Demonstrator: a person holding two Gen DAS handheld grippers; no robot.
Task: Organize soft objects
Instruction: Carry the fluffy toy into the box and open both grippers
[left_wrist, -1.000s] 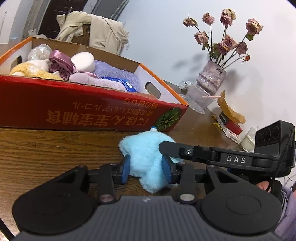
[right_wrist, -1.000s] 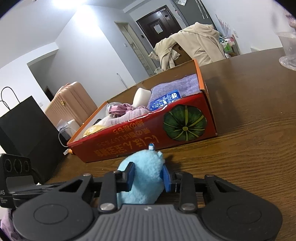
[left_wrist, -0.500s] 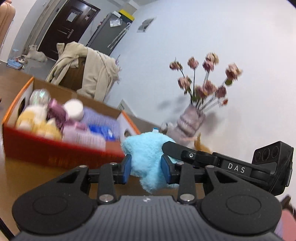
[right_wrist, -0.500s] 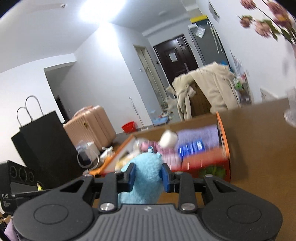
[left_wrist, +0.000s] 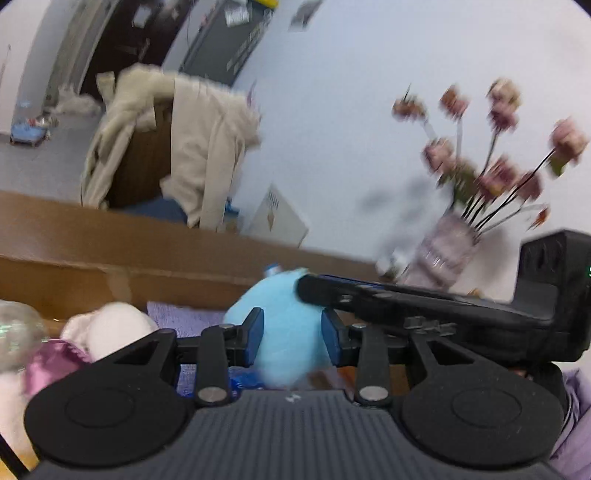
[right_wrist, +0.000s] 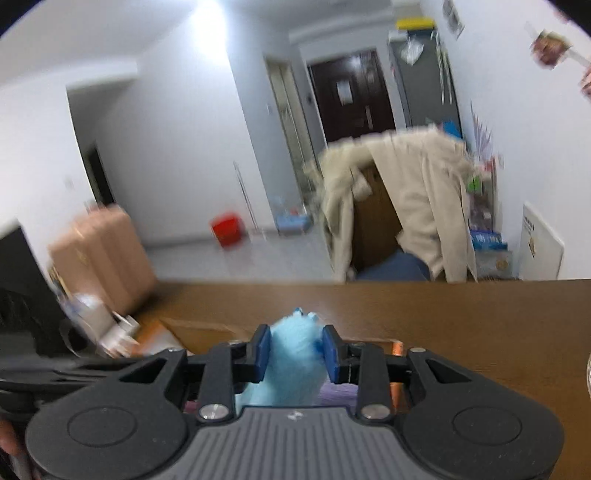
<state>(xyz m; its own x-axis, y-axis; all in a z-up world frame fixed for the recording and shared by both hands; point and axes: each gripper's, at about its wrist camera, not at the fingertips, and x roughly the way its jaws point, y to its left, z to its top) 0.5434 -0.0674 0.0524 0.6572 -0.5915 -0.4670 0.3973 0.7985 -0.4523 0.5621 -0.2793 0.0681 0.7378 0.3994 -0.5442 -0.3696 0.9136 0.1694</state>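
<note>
A fluffy light-blue plush toy (left_wrist: 284, 325) is pinched between the blue pads of my left gripper (left_wrist: 291, 336) and also between the pads of my right gripper (right_wrist: 295, 354), where the toy (right_wrist: 291, 365) fills the gap. Both hold it in the air above the open cardboard box (left_wrist: 110, 273). The right gripper's body (left_wrist: 443, 306) crosses the left wrist view from the right. Under the toy lie a purple towel (left_wrist: 184, 317), a blue packet (left_wrist: 243, 380), a cream soft item (left_wrist: 107, 328) and a shiny pink cloth (left_wrist: 51, 362).
A vase of dried pink roses (left_wrist: 450, 251) stands on the brown table (right_wrist: 461, 317) to the right of the box. A chair draped with a beige coat (right_wrist: 406, 206) stands beyond the table's far edge. A pink suitcase (right_wrist: 103, 254) is far left.
Both grippers have lifted the blue plush toy off the table and carried it forward over the box. The box front has dropped out of sight below.
</note>
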